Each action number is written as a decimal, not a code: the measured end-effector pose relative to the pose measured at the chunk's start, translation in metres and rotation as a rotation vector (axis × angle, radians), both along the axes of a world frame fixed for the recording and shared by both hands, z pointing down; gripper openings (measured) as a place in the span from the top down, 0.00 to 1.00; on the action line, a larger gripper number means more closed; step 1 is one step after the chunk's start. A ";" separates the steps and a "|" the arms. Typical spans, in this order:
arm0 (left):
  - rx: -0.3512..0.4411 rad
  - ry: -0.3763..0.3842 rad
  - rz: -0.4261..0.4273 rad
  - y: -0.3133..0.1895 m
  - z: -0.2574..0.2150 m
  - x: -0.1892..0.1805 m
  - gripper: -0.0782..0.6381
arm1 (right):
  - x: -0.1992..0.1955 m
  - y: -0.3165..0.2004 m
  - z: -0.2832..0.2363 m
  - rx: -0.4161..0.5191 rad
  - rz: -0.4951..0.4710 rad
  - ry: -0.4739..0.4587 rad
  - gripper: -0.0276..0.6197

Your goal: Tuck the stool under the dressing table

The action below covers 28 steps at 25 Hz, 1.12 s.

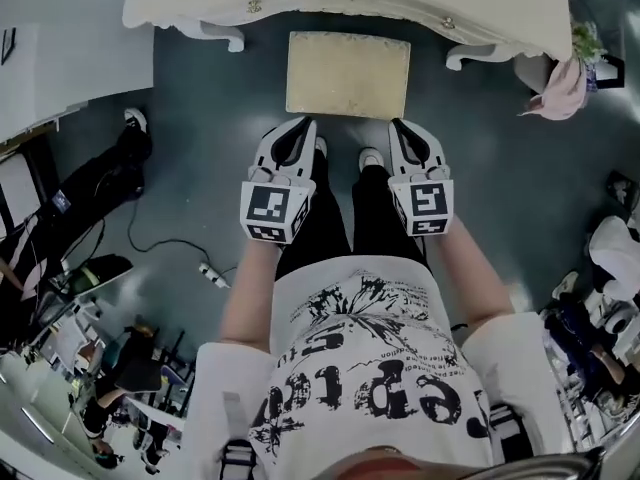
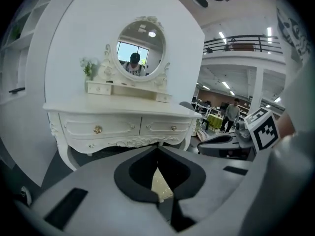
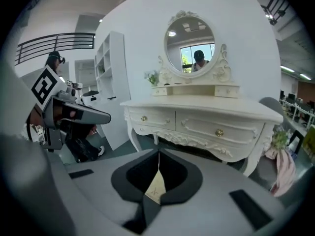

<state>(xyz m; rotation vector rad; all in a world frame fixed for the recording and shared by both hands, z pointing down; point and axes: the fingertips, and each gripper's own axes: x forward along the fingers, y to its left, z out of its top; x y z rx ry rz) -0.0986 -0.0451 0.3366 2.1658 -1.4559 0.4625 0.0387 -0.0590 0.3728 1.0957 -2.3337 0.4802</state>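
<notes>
My left gripper (image 1: 299,125) and right gripper (image 1: 401,127) are both closed, holding nothing. The cushioned stool (image 1: 347,73) seems stiff and light; I would push its near edge.

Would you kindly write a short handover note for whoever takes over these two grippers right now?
Left gripper: shut, empty, held just short of the stool.
Right gripper: shut, empty, level beside the left one.
Stool: on the floor in front of the dressing table, between its front legs, with nearly all the seat showing outside the tabletop edge.
Done: nothing yet; neither gripper touches the stool.
Left: probably push the stool forward until it sits under the table.
</notes>
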 end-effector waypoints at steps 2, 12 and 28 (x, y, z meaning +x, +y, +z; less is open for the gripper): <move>-0.025 0.021 0.031 -0.009 0.030 -0.006 0.86 | -0.004 -0.003 0.027 -0.028 0.055 -0.011 0.93; -0.119 -0.011 0.164 -0.012 0.202 -0.027 0.86 | -0.022 -0.012 0.188 -0.097 0.190 0.064 0.93; -0.295 -0.036 0.174 0.026 0.367 -0.027 0.86 | -0.009 0.028 0.338 -0.261 0.221 0.201 0.93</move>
